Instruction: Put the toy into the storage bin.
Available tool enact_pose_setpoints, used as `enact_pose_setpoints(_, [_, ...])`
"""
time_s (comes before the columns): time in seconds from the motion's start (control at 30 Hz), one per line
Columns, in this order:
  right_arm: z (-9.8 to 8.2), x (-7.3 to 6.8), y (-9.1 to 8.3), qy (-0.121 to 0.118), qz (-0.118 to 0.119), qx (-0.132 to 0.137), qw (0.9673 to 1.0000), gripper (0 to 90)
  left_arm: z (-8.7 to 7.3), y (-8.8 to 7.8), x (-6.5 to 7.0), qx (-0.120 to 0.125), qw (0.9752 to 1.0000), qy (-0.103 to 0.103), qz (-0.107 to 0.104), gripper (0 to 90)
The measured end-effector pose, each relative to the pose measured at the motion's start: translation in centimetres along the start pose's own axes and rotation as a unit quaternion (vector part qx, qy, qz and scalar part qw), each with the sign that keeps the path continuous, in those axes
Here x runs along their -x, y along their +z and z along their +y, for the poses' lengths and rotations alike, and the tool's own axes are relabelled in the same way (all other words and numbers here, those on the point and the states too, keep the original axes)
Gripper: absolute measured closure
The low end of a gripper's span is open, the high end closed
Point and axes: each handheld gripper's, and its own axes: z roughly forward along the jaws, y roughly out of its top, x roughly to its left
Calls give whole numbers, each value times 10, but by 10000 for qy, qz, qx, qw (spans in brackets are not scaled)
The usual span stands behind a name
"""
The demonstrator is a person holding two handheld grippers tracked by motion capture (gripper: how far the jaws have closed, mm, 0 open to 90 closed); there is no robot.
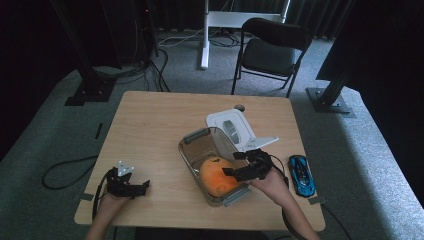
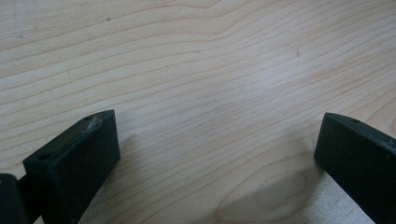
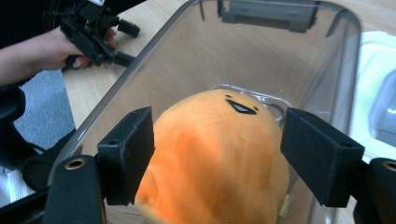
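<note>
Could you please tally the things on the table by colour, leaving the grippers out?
Orange: 1, the plush toy
Clear: 1, the container
White: 1, the lid
Blue: 1, the toy car
Total: 4

We can't see the plush's underside below the right gripper's fingers, the frame edge cuts it.

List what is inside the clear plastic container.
One orange plush toy with a small face lies in the clear container, between the open right gripper pads. The toy hides most of the floor under it, so anything beneath cannot be seen.
</note>
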Motion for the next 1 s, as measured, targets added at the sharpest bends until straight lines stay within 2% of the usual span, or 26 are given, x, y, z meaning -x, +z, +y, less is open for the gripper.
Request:
enact_pose_setpoints(0.2, [0, 5, -11, 17, -227, 136, 9996, 205, 0, 0, 0, 4, 10000, -4, 0, 5])
enact_pose_setpoints(0.43, [-4, 16, -21, 200, -466, 244, 9984, 160, 0, 0, 0, 13, 10000, -4, 5, 5])
enact_pose_setpoints(0.77, [-14, 31, -31, 406, -722, 285, 9962, 157, 0, 0, 0, 17, 10000, -11, 5, 5])
enact_pose_setpoints(1.0, [-22, 39, -38, 515, -971, 334, 9934, 157, 0, 0, 0, 20, 10000, -13, 5, 5])
